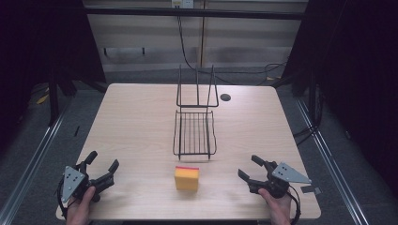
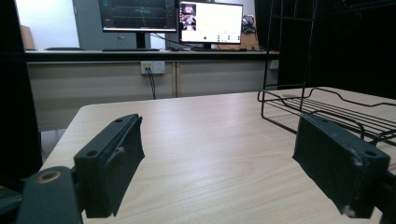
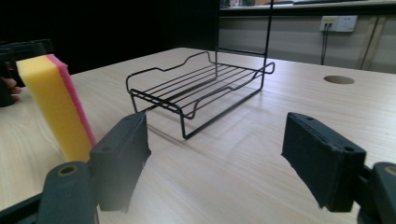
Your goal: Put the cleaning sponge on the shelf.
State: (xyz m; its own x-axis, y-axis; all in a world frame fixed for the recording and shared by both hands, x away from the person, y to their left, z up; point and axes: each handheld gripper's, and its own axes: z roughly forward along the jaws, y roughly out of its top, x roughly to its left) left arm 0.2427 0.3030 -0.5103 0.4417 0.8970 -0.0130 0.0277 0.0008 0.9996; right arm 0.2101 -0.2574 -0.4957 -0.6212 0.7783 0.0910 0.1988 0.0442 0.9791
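One sponge (image 1: 187, 178), one wire rack (image 1: 195, 133), two grippers, left gripper (image 1: 104, 169) and right gripper (image 1: 249, 168), both wide open, empty.

I see the sponge (image 1: 187, 178) standing on the worktop (image 1: 131, 122) near its front edge, wire rack (image 1: 195, 133) just behind it. Left hand-held gripper (image 1: 102, 168) well left of sponge, right hand-held gripper (image 1: 249, 168) well right.
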